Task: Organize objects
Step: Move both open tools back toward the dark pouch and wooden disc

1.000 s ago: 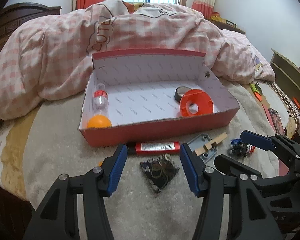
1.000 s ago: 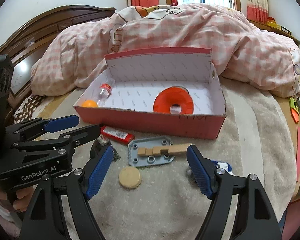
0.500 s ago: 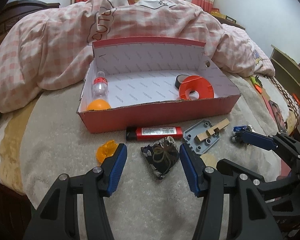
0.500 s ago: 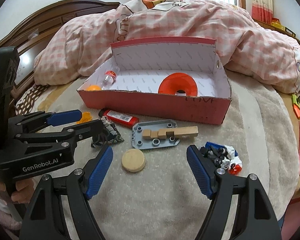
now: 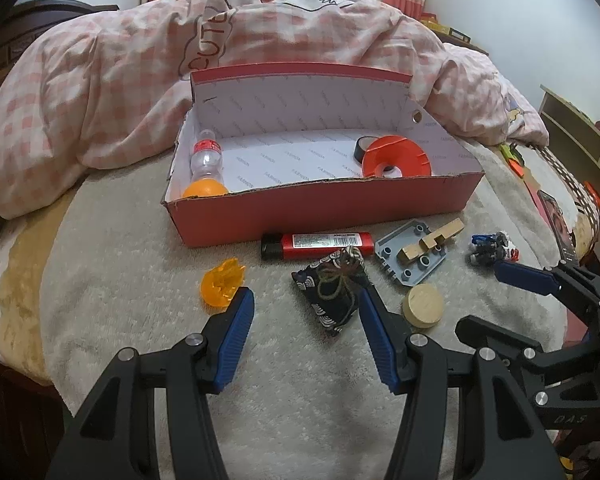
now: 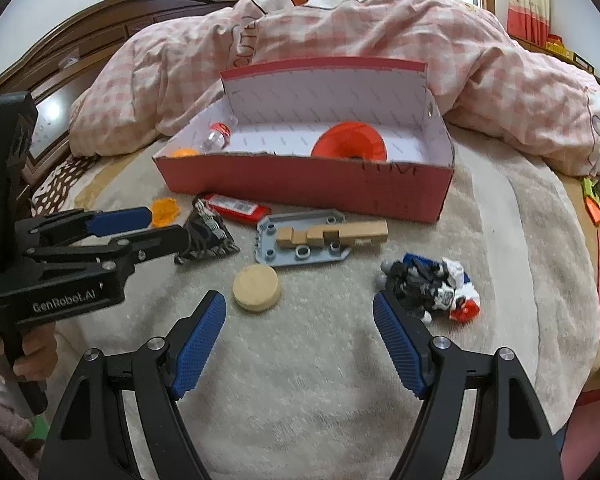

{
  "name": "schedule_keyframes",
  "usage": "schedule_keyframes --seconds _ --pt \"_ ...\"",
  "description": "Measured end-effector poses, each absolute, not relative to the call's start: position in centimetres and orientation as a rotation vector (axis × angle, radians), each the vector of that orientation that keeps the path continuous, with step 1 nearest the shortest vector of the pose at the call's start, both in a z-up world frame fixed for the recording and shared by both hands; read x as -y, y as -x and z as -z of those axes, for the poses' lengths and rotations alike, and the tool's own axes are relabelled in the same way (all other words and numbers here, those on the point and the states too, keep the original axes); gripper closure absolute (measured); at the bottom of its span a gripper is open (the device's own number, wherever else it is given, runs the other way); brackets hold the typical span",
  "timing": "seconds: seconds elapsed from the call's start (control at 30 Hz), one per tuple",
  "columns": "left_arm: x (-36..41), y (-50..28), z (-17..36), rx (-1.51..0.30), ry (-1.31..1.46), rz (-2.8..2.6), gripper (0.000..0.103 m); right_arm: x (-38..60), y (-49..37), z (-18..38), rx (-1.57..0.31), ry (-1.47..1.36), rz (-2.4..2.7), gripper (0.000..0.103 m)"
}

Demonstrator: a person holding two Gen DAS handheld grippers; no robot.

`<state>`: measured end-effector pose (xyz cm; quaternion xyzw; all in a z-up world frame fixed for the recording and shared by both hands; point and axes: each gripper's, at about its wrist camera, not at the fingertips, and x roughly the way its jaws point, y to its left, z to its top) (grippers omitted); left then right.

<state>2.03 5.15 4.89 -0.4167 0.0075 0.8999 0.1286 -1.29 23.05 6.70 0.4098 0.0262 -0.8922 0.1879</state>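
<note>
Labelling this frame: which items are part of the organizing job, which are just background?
Job: red box, lighter, dark pouch, orange piece, grey plate, wooden disc, toy robot.
Background: quilt, phone, shelf.

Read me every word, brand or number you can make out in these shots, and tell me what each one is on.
"GenRobot.AI": on the side of the left gripper.
"CUTE", partly hidden in folds: on the pink checked quilt.
"D A S": on the right gripper's body.
Red lighter label: too small to read.
Bottle label: blurred.
Handwriting on the red box front: unclear.
</note>
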Motion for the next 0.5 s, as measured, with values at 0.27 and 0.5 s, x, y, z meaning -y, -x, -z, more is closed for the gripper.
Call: schedule_keyframes --seconds 0.27,0.5 --pt "-5.9 -1.2 -4.0 -0.018 1.234 -2.598 0.048 -23.1 1.3 -5.3 -0.078 -1.201 2.491 0.025" --pt "-6.7 -0.7 -3.5 -0.038 1.233 -2.589 0.048 -22.8 1.4 -4.8 -0.094 -1.208 2.494 0.025"
